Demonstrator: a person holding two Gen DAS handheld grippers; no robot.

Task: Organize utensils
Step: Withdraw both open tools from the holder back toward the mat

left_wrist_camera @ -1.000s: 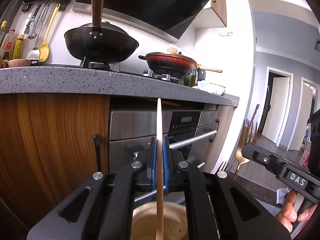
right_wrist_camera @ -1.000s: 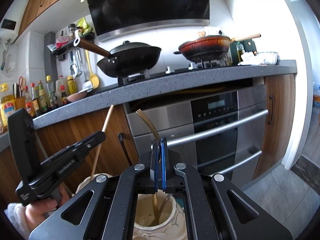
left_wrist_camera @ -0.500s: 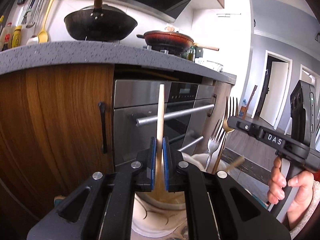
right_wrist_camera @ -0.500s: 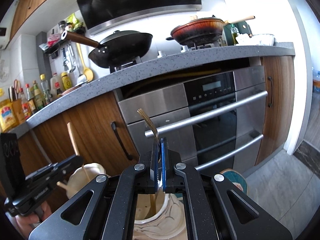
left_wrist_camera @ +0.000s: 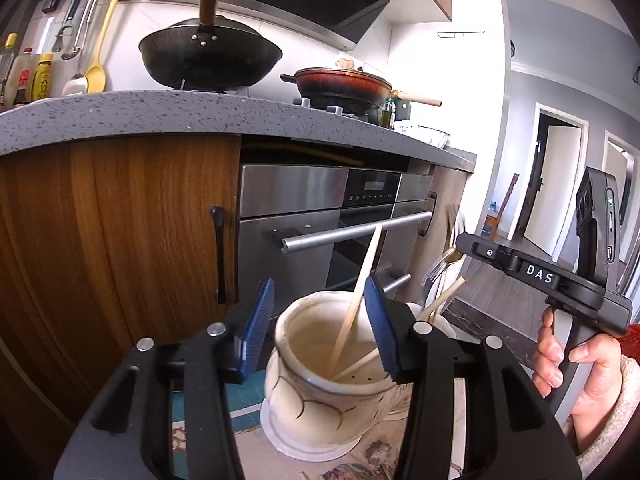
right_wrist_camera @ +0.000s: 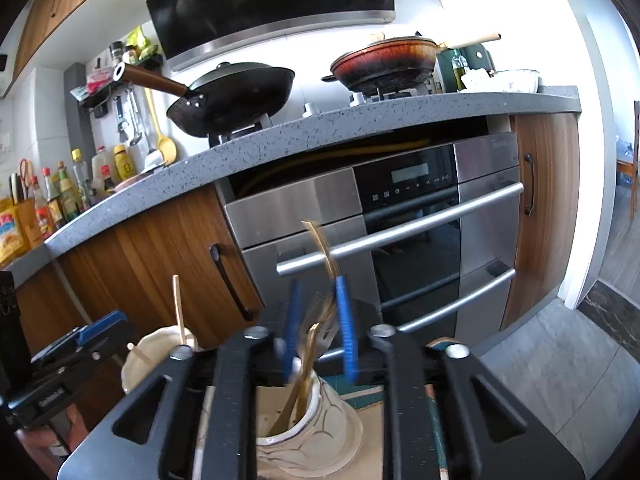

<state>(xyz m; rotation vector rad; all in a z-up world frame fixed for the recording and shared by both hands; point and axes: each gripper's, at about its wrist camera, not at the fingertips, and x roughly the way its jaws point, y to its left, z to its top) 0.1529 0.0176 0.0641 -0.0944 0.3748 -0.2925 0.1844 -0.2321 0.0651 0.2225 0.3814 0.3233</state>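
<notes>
Chopstick [left_wrist_camera: 356,300] leans between opening hand-held gripper [left_wrist_camera: 320,320] jaws.

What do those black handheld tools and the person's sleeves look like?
Both the left gripper and the right gripper are matte black with silver screws and ribbed blue pads. One carries white "DAS" lettering. The sleeve is fuzzy cream.

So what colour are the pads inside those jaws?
Blue pads, set on black arms; the left wrist view shows them best.
</notes>
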